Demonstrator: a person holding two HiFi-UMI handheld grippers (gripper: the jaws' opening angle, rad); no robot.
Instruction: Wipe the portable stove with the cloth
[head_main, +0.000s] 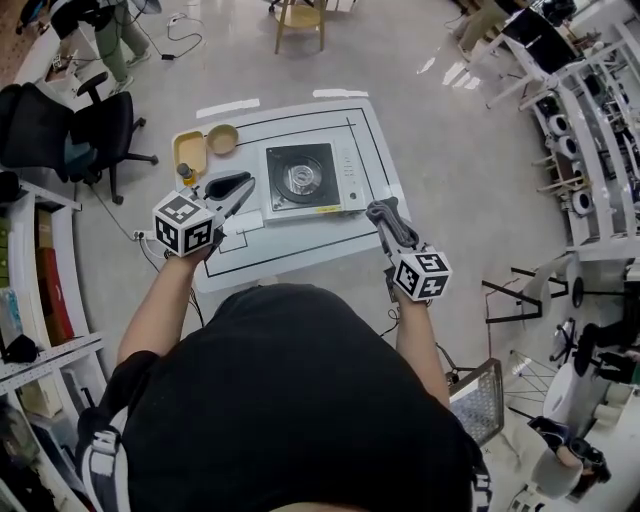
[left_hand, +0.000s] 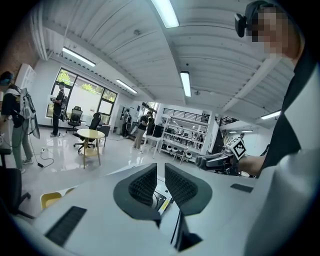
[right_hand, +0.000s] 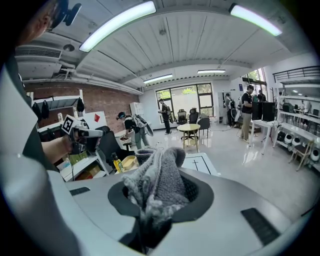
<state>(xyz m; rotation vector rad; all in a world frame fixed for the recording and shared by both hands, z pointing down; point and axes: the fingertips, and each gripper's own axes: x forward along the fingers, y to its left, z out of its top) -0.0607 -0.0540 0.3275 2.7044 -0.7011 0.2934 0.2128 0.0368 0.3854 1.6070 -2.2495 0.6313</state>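
While the right gripper (right_hand: 162, 195) hangs just off the portable stove's (head_main: 305, 178) front right corner, its fingers are clamped on the grey cloth (right_hand: 156, 175). The cloth bunches up between them and flops over the tips. It looks soft, light and limp, so a pinch at the bunched middle, as here, leaves loose folds to drag flat across the metal. The stove sits flat at the middle of the white tabletop (head_main: 370, 135), burner ring showing, and looks rigid and heavy enough to stay put under a wipe. The left gripper (head_main: 232, 192) hovers at the stove's left edge, its fingers a narrow gap apart with nothing between them. Left of the stove lie a yellow tray (head_main: 188, 150), a small bowl (head_main: 223, 138) and a little bottle (head_main: 186, 175), all clear of the wiping path, I'd judge.
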